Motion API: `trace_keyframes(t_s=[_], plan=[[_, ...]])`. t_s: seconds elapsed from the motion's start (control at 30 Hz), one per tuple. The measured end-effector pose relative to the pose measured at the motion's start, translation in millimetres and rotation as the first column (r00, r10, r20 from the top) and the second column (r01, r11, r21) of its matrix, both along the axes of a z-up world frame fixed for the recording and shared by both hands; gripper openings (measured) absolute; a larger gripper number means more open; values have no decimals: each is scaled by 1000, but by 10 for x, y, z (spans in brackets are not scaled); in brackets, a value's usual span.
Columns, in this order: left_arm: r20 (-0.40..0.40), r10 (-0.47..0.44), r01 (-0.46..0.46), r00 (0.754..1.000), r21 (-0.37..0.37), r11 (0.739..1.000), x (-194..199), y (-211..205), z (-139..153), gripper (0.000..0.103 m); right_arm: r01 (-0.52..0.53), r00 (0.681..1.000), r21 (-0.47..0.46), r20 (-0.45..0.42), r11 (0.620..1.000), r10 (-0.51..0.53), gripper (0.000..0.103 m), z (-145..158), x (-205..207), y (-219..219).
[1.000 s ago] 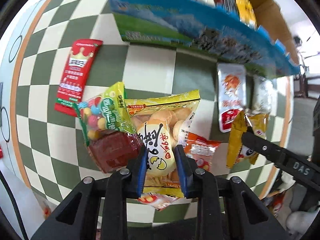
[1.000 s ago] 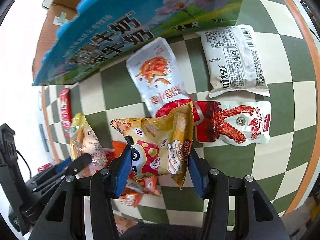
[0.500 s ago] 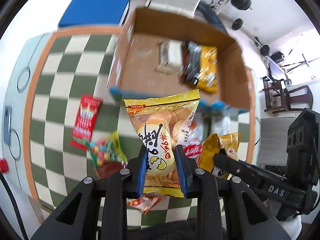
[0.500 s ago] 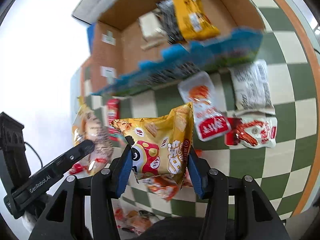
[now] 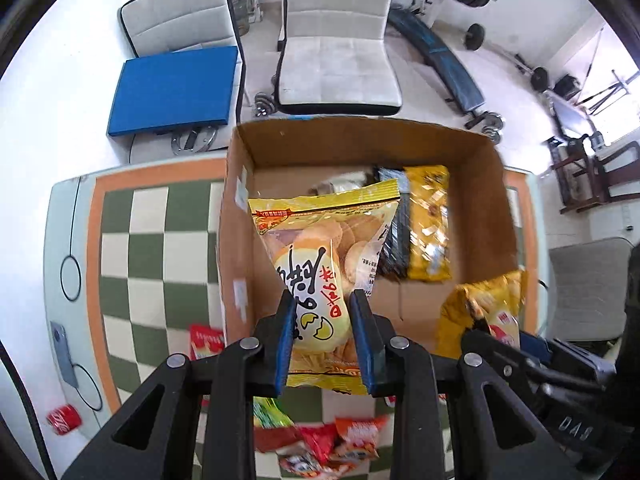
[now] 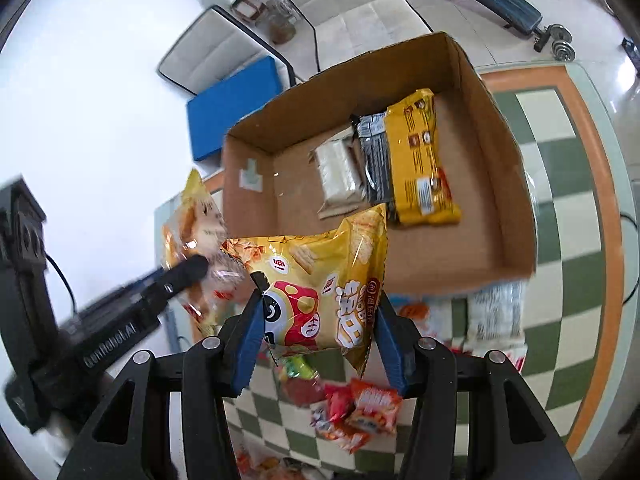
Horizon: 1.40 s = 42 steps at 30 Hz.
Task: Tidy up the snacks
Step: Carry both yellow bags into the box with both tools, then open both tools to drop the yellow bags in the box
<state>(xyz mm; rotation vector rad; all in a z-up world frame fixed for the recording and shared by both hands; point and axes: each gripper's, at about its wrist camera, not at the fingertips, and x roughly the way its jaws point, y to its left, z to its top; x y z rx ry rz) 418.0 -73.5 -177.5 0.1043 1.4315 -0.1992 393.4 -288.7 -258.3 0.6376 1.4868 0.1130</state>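
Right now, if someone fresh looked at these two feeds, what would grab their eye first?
Two yellow snack bags held in the air: the left gripper clamps an egg-print chip bag, the right gripper a mushroom-print bag, both over the open cardboard box. Inside it a yellow packet lies beside a black one. Loose red snacks lie on the checkered mat below.

Left claw [image 5: 323,334]: two black angular plastic arms with triangular cut-outs, a round silver screw at each joint, and flat blue pads [image 5: 285,340] lining the inner faces of its fingers. Right claw [image 6: 318,330]: the same black frame, silver screws and blue pads [image 6: 250,336]. White lettering runs along each claw's black body where the other camera catches it.
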Motion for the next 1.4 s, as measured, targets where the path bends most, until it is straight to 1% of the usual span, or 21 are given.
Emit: trace_keyframes(t_s=[0.1, 0.2, 0.4, 0.57, 0.7, 0.8, 0.83, 0.87, 0.93, 0.97, 1.0, 1.07, 1.17, 1.3, 1.4], plan=[[-31, 2, 0, 1000, 39, 999, 260, -4, -205, 24, -1, 999, -34, -44, 999, 0, 55, -230, 247, -3], [-77, 0, 6, 997, 71, 997, 519, -12, -483, 24, -7, 995, -49, -97, 999, 3, 55, -472, 376, -3], [-159, 4, 13, 987, 103, 995, 897, -42, -961, 24, -24, 984, -67, -178, 997, 11, 55, -885, 459, 6], [-187, 0, 23, 982, 122, 992, 1072, -87, -1202, 24, -37, 974, -82, -225, 996, 18, 55, -1118, 462, 10], [-198, -8, 36, 980, 138, 990, 1147, -121, -1294, 26, -54, 968, -106, -249, 993, 26, 55, -1238, 471, 30], [-215, 17, 17, 976, 158, 987, 1165, -117, -1335, 27, -62, 958, -105, -286, 993, 29, 59, -1324, 459, 45], [-217, 22, 12, 976, 153, 988, 1167, -116, -1335, 27, -61, 953, -103, -303, 993, 27, 65, -1347, 434, 53], [-219, 20, 10, 975, 139, 990, 1168, -121, -1327, 27, -61, 946, -96, -324, 993, 27, 79, -1383, 431, 55], [-212, 8, 19, 977, 124, 992, 1174, -132, -1299, 33, -54, 939, -91, -343, 994, 20, 93, -1448, 457, 28], [-208, 3, 23, 978, 120, 993, 1173, -142, -1275, 43, -51, 939, -99, -344, 994, 14, 93, -1451, 461, 13], [-206, 1, 24, 979, 117, 993, 1174, -148, -1260, 63, -55, 940, -108, -342, 993, 14, 93, -1443, 459, 7], [-202, -3, 26, 979, 114, 993, 1170, -161, -1210, 85, -63, 941, -117, -337, 991, 20, 93, -1421, 459, 8], [-185, -10, 27, 983, 92, 995, 1133, -170, -1114, 85, -66, 944, -138, -329, 988, 17, 94, -1361, 460, 7], [-157, -14, 24, 987, 64, 998, 1047, -149, -961, 85, -86, 955, -179, -295, 980, 31, 95, -1254, 505, 6], [-143, -19, 23, 990, 24, 999, 909, -119, -811, 85, -98, 968, -215, -248, 972, 43, 98, -1111, 537, 25]])
